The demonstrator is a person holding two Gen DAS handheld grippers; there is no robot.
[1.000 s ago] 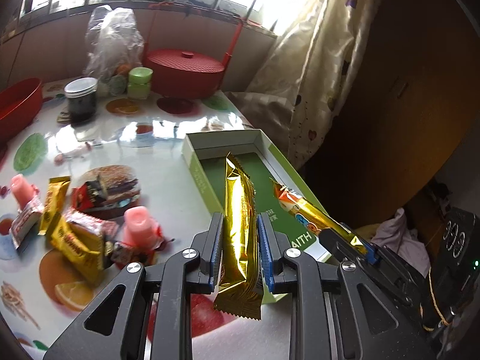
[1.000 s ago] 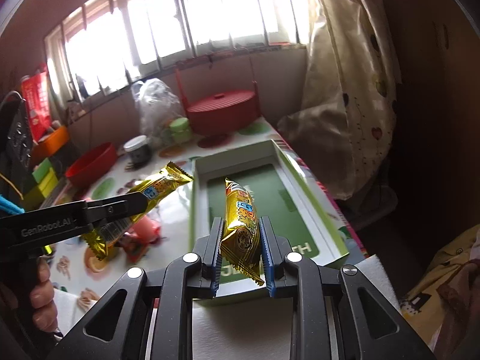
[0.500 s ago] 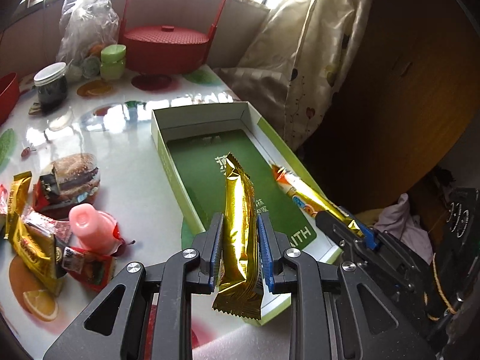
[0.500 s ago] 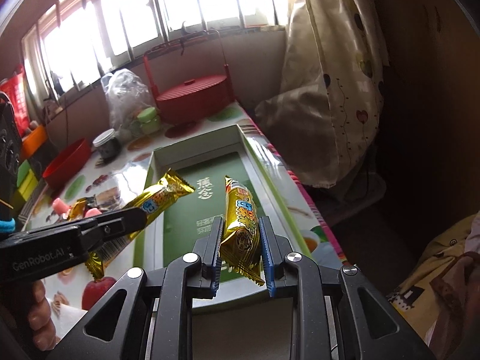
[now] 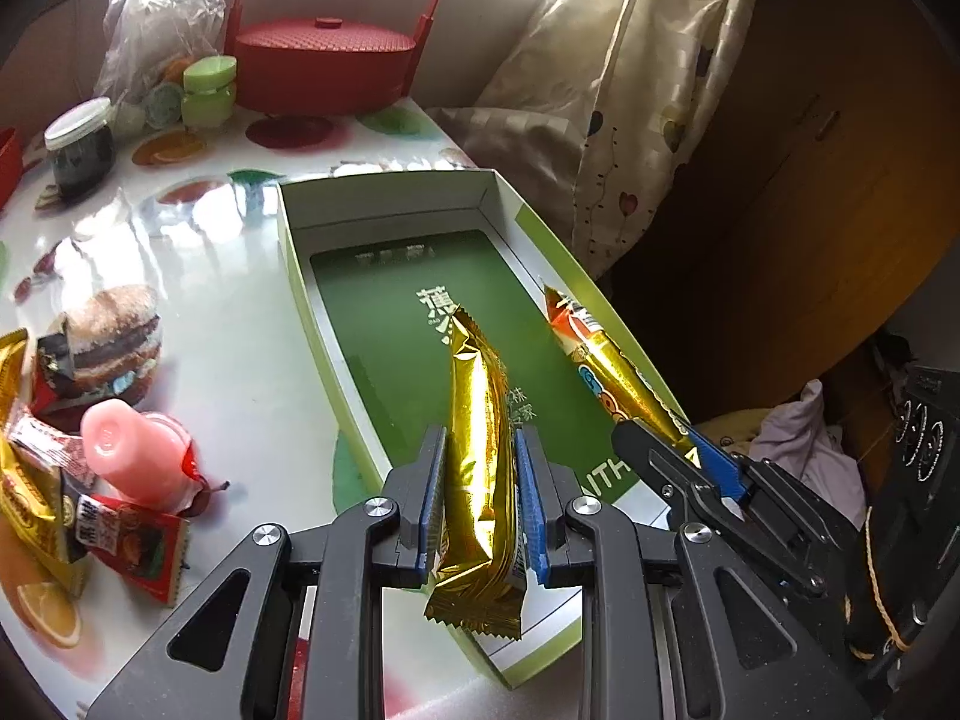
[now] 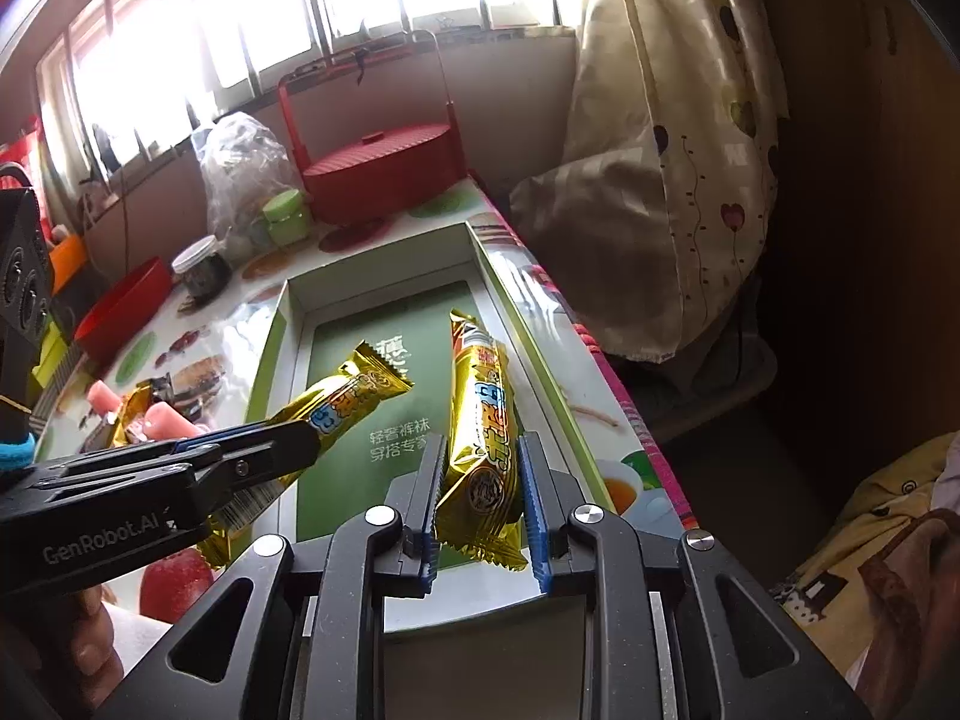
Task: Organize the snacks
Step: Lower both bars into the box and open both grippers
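- Left wrist view: the left gripper [image 5: 480, 504] has its fingers clamped on a plain gold snack bar [image 5: 477, 450]. The bar's long axis runs along the fingers, from the bottom centre up towards the middle of the frame. Its far end hangs over the green floor of the open box [image 5: 390, 324], which lies straight ahead on the tabletop [image 5: 228, 324]. The right gripper [image 5: 678, 441] comes in from the lower right and holds its own bar just inside the box's right wall.
- Right wrist view: the right gripper [image 6: 480, 495] is clamped on a printed gold snack bar [image 6: 486, 426], also lying lengthwise, over the right side of the box. The left gripper's bar crosses in from the left, slanted, over the left half.
- I judge that both bars need only to go down; they are near each other but apart.
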